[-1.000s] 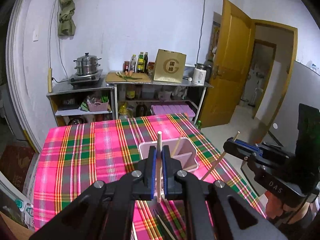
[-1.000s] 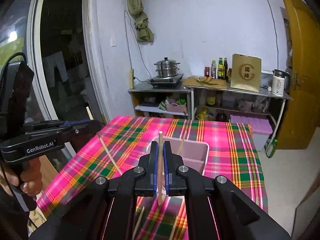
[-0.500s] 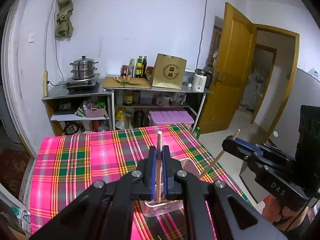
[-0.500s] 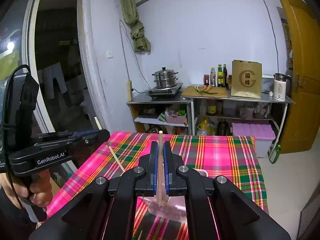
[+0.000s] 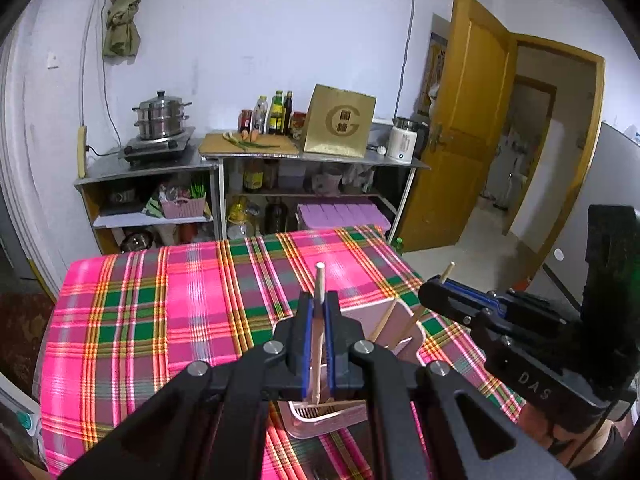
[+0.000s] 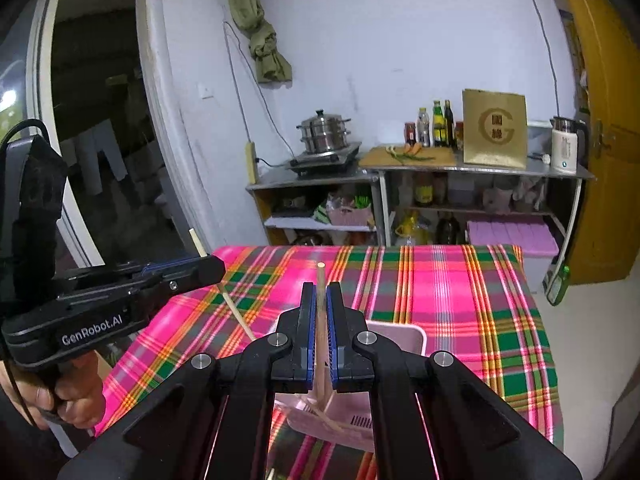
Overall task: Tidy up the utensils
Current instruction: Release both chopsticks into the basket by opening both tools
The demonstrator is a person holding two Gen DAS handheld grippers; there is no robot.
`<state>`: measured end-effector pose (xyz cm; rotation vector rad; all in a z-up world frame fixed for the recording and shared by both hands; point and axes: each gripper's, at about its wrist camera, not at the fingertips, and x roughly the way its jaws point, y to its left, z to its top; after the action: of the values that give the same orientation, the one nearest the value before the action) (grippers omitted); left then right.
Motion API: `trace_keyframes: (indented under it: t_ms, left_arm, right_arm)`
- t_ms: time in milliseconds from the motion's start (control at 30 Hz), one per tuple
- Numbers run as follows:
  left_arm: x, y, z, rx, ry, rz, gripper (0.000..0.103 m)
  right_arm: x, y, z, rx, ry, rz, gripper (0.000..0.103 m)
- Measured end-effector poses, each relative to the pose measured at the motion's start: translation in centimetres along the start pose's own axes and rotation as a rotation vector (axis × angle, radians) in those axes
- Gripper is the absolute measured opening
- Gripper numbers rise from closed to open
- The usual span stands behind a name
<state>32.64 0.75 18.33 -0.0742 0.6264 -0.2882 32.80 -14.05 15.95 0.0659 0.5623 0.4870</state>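
Change: both grippers have dropped toward the pink holder [image 5: 404, 340], which now sits at lower centre, under the fingers; depositing looks close.
Left gripper [image 5: 319, 344]: fingers clenched on an upright chopstick [image 5: 319, 292].
Right gripper [image 6: 319, 336]: clamped on its own chopstick [image 6: 320, 284], tip seemingly inside the holder.
Table [image 5: 160, 300]: plaid cloth.

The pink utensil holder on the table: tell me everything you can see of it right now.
The pink utensil holder is a pale pink, plastic-looking box with rounded corners, open on top, with a slotted grid at its bottom. It stands upright on the plaid tablecloth, largely hidden behind the gripper fingers in both wrist views. A few wooden chopsticks already lean inside it. The left gripper and right gripper each hold a chopstick over its opening; whether their tips touch it is unclear.
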Motion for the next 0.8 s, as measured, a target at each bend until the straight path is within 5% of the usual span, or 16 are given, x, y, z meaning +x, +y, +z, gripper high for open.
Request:
trace_keyframes:
  t_ms: [667, 800]
  left_arm:
    - [3.5, 1.3, -3.3, -0.025, 0.096, 0.028, 0.006]
    - [3.0, 1.3, -3.3, -0.026, 0.089, 0.031, 0.009]
  right_arm:
    - [3.2, -1.6, -3.2, 0.017, 0.126, -0.024, 0.006]
    - [2.6, -1.7, -3.3, 0.020, 0.119, -0.026, 0.013]
